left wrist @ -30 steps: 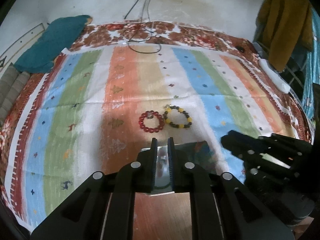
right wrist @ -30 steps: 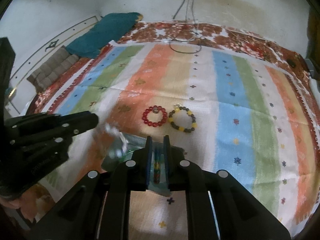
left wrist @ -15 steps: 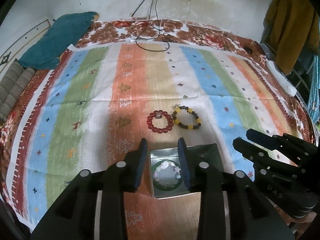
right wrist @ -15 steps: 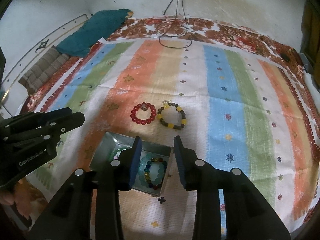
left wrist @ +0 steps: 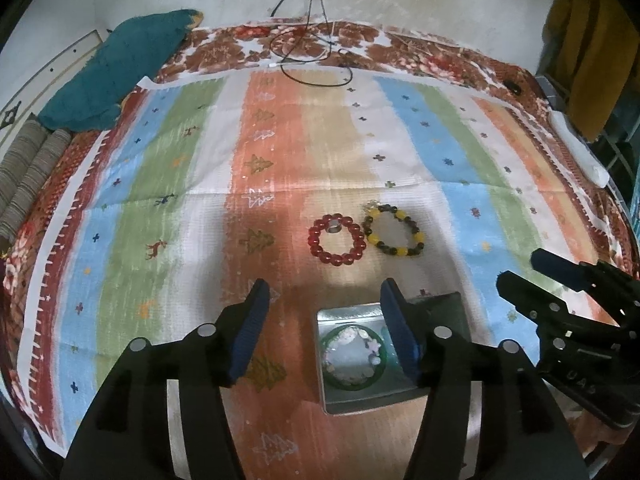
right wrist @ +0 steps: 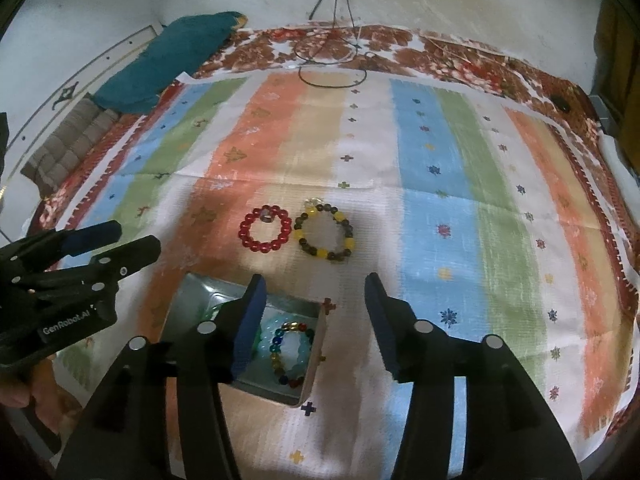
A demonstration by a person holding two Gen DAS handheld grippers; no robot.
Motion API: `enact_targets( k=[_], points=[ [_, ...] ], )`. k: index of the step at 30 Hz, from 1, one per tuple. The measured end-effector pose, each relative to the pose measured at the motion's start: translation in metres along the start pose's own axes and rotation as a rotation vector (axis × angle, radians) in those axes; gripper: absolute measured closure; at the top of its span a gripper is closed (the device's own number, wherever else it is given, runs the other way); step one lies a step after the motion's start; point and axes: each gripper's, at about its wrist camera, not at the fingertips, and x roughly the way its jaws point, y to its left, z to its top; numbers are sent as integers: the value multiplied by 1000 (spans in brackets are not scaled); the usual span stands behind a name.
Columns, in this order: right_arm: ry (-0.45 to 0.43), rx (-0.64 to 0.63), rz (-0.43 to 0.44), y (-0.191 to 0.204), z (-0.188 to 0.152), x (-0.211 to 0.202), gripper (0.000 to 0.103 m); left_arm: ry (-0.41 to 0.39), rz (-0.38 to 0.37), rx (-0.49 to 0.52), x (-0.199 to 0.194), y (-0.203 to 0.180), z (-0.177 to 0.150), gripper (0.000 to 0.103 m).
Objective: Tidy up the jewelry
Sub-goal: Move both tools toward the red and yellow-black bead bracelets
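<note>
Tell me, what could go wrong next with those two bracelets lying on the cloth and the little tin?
The red bracelet and the yellow-and-dark bracelet lie almost touching, so a grab at one might drag the other. Both the left gripper and the right gripper are opening, empty, side by side above the tin; reaching together, they might bump. The tin sits on soft cloth and may tip if nudged.

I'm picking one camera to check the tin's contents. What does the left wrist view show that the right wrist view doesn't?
Left wrist only: a green bracelet with pale beads in the tin, and a mustard garment hanging at right.
Right wrist only: a multicoloured bracelet in the tin.
Both: the tin, plus a red bracelet and a yellow-and-dark bracelet on the striped cloth.
</note>
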Motion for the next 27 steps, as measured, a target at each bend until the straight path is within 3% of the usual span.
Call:
enact_targets(
  k=[6, 10, 27],
  points=[
    [29, 11, -7, -4, 8, 13, 47, 43, 29, 7, 19, 1, 9, 39],
    [39, -11, -33, -2, 14, 19, 39, 66, 35, 19, 28, 3, 15, 31],
    [122, -16, -83, -14, 32, 65, 31, 145, 35, 22, 76, 12, 41, 26]
  ],
)
